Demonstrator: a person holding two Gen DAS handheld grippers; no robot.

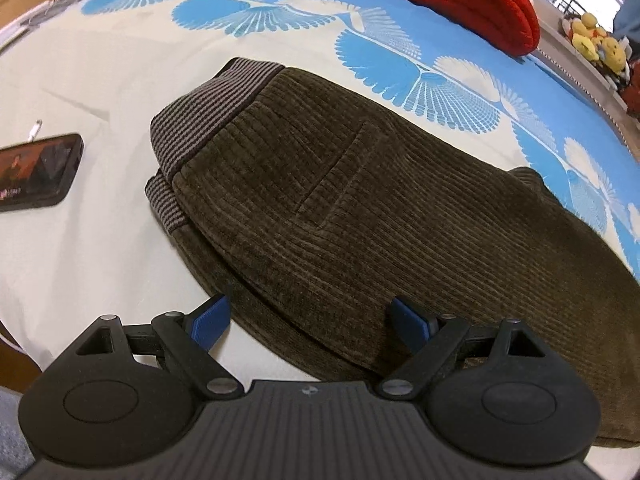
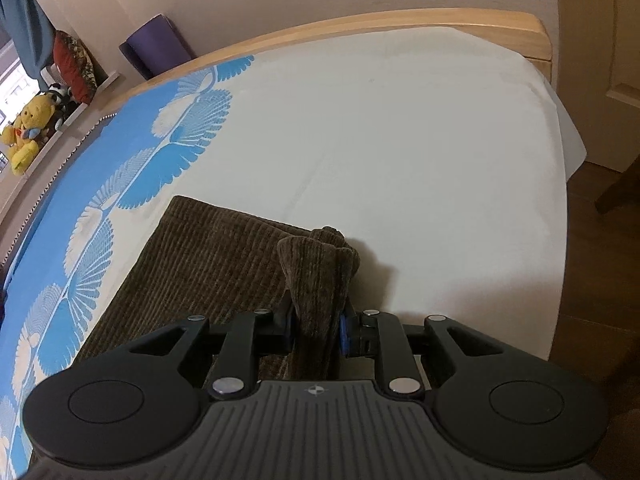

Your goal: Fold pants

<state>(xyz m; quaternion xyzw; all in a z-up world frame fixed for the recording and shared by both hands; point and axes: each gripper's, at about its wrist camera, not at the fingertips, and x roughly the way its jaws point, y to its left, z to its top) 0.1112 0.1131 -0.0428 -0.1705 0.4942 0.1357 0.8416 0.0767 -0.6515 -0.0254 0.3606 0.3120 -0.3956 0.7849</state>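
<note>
Right wrist: right gripper (image 2: 316, 330) pinches a bunch of the pants (image 2: 208, 276) — we lift it clear. Left gripper (image 1: 308, 322) gapes empty — drop it onto the near edge.

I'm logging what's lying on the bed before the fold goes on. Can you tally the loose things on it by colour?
Brown: 1, corduroy pants
Black: 1, phone
Red: 1, padded fabric item
Total: 3

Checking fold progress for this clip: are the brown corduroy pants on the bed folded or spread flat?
Folded. The corduroy pants lie doubled, two striped waistband layers stacked, and the right gripper pinches a bunched fabric end.
</note>
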